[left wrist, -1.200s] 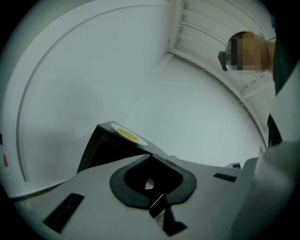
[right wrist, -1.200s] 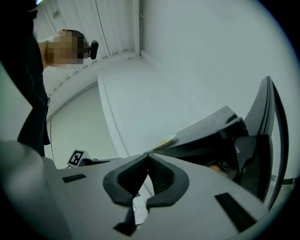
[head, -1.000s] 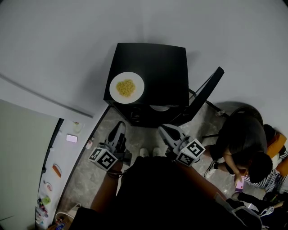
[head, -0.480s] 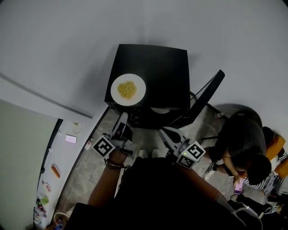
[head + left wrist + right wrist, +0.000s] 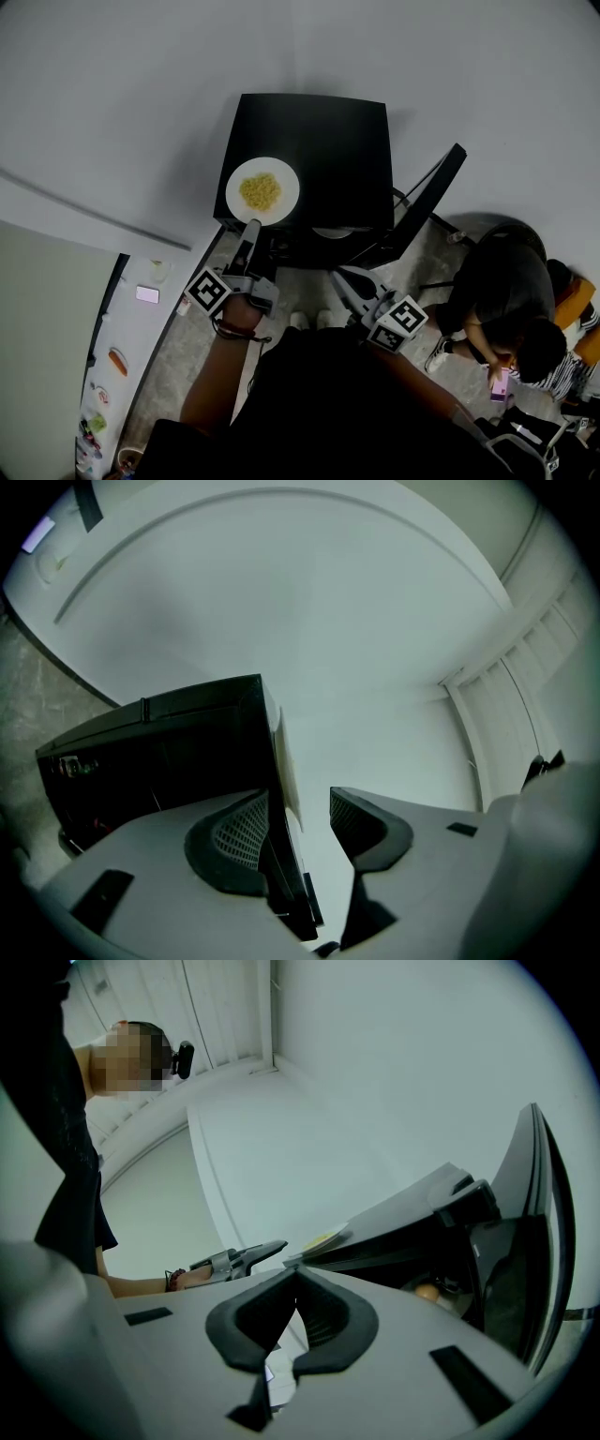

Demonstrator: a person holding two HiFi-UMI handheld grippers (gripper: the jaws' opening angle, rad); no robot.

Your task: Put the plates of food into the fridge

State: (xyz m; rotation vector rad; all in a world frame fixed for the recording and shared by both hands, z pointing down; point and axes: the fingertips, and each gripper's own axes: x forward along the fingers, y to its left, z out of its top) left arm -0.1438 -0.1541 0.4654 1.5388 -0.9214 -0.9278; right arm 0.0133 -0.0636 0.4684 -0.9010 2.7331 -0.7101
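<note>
Two grippers in view. Left gripper (image 5: 251, 228): jaws wide apart, having just been opening. The near rim of the plate (image 5: 262, 191) of yellow food lies between them, with neither pad pressing on it. The plate sits straight ahead of this gripper, on the front left corner of the black fridge (image 5: 328, 141). Right gripper (image 5: 339, 276): jaws closed, empty, just beside the fridge's open door (image 5: 427, 202).
</note>
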